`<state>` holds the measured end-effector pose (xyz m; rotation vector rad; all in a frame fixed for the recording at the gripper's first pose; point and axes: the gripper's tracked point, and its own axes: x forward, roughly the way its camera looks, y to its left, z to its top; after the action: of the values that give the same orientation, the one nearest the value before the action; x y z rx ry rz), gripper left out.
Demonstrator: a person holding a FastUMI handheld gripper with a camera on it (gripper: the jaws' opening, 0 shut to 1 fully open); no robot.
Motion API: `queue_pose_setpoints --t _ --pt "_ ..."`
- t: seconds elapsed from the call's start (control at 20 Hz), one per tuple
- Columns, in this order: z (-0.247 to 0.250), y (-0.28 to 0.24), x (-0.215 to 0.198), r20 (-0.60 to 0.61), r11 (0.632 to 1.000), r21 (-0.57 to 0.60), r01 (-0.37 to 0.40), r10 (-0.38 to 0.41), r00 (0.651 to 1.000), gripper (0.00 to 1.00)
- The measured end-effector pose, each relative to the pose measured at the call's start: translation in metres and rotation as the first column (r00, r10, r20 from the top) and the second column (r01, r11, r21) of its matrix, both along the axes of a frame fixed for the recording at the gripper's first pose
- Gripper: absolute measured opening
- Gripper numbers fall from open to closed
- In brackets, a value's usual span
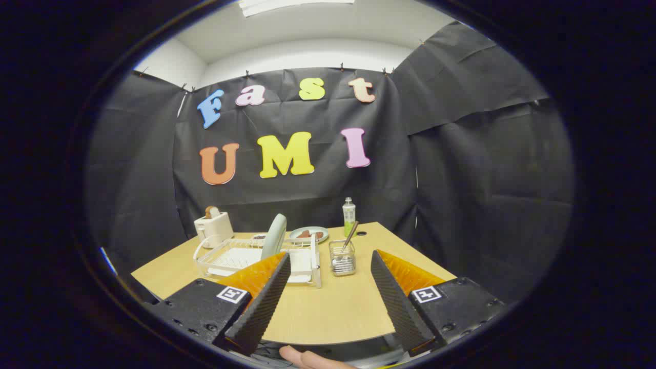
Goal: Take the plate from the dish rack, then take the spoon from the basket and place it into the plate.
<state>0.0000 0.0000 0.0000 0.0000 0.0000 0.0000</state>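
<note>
Tongs point(330, 256) in gripper view are spread wide w/ nothing between the fingers, held above the near part of the wooden tabletop point(328, 307), well short of the items. Pale plate point(274, 237) stands upright on edge in the white dish rack point(256, 256) just beyond the left finger, and the spoon point(350, 236) leans handle-up in a small clear basket point(342, 258) beside the rack's right end, ahead between the fingers. Farther back: white toaster point(213, 226) left of the rack, a 2nd plate w/ food point(309, 234), a small green bottle point(349, 211); a fingertip point(302, 357) shows below the tongs.
</note>
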Motion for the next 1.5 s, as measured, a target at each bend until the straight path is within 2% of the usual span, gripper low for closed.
queue_pose_setpoints --t 1.0,1.35,1.5 --pt "-0.008 0.013 0.014 -0.005 0.998 -0.07 -0.004 0.004 1.0 1.0" --pt "-0.013 0.017 0.032 -0.041 0.997 -0.076 -0.003 0.0 0.999 1.0" --pt "-0.009 0.025 0.046 -0.051 0.997 -0.078 -0.026 0.022 0.998 1.0"
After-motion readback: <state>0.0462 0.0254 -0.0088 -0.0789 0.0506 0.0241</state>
